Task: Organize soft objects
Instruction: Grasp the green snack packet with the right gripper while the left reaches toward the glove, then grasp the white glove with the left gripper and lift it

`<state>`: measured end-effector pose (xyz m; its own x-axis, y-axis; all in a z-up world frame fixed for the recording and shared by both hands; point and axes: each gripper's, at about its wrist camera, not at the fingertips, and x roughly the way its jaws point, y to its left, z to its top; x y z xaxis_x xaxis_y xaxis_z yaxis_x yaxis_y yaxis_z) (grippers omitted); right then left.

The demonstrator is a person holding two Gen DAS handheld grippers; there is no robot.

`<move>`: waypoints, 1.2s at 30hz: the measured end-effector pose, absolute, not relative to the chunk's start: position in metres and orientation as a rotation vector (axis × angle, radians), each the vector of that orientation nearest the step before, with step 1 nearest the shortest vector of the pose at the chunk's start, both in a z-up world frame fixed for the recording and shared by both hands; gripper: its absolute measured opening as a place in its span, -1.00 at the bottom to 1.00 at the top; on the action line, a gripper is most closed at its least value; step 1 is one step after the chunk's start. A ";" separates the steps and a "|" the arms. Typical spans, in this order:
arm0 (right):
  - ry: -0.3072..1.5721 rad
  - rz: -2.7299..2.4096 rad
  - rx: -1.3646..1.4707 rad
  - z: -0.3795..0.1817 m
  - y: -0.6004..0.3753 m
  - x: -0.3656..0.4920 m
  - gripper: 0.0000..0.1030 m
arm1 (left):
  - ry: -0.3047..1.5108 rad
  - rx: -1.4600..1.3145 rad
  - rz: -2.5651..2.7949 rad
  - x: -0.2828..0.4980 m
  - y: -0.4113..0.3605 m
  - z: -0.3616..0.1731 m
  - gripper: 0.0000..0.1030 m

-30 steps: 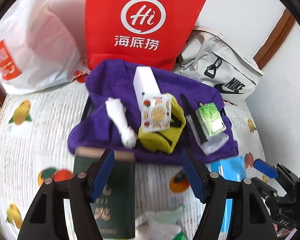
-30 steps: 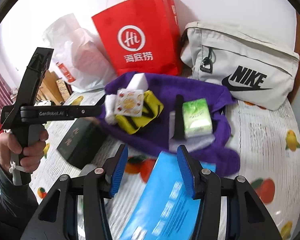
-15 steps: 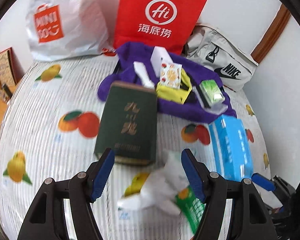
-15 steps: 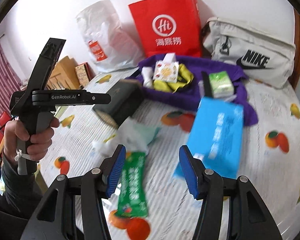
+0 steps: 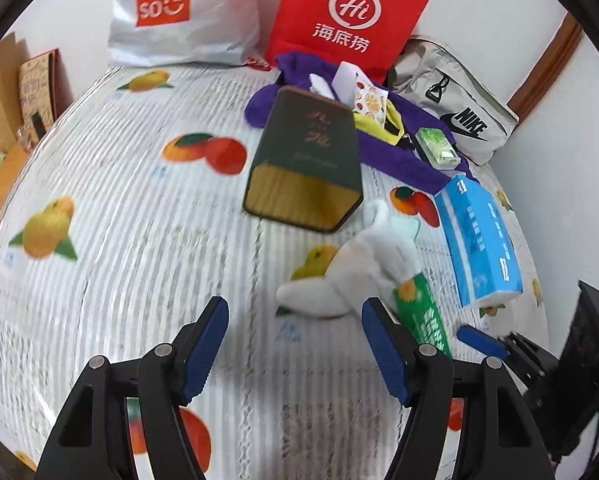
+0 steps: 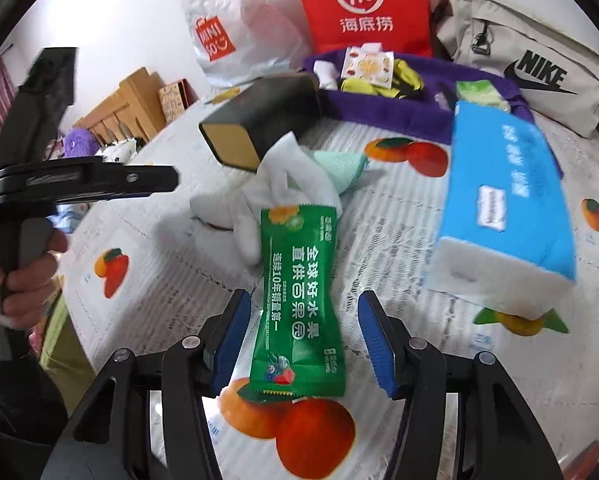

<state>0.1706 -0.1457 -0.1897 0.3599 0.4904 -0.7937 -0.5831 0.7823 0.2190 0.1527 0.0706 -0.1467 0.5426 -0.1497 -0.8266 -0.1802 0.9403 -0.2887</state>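
Observation:
A green snack packet (image 6: 297, 300) lies on the fruit-print tablecloth, its near end between the fingers of my open right gripper (image 6: 303, 338). A crumpled white cloth (image 6: 255, 208) lies just behind it, also in the left wrist view (image 5: 355, 272). My left gripper (image 5: 295, 344) is open and empty, just short of that cloth. A blue tissue pack (image 6: 503, 204) lies to the right. A purple towel (image 6: 403, 108) at the back carries a fruit-print sachet (image 6: 365, 66), a yellow cloth (image 6: 403, 80) and a green tissue pack (image 5: 437, 148).
A dark green box (image 5: 311, 156) lies in front of the towel. A red Hi bag (image 5: 349, 12), a white Miniso bag (image 5: 179, 12) and a grey Nike bag (image 5: 455, 108) stand along the back wall. Wooden furniture (image 6: 127, 108) is off the table's left side.
Both grippers have pulled back from the purple towel toward the near side of the table. The white cloth and green packet have come into view close in front of them.

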 end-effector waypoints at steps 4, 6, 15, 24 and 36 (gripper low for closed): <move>0.933 0.687 -0.151 -0.198 -0.132 0.168 0.19 | 1.001 -0.342 0.025 0.150 0.069 -0.150 0.31; 0.915 0.691 -0.176 -0.201 -0.126 0.165 0.17 | 1.003 -0.325 0.020 0.153 0.065 -0.152 0.31; 0.886 0.682 -0.174 -0.190 -0.147 0.148 -0.39 | 1.005 -0.289 -0.066 0.179 0.033 -0.163 0.31; 0.887 0.576 -0.146 -0.186 -0.196 0.122 -0.39 | 1.003 -0.166 -0.131 0.211 -0.009 -0.180 0.36; 0.906 0.459 -0.067 -0.205 -0.235 0.132 -0.36 | 0.970 -0.095 -0.104 0.221 -0.031 -0.187 0.74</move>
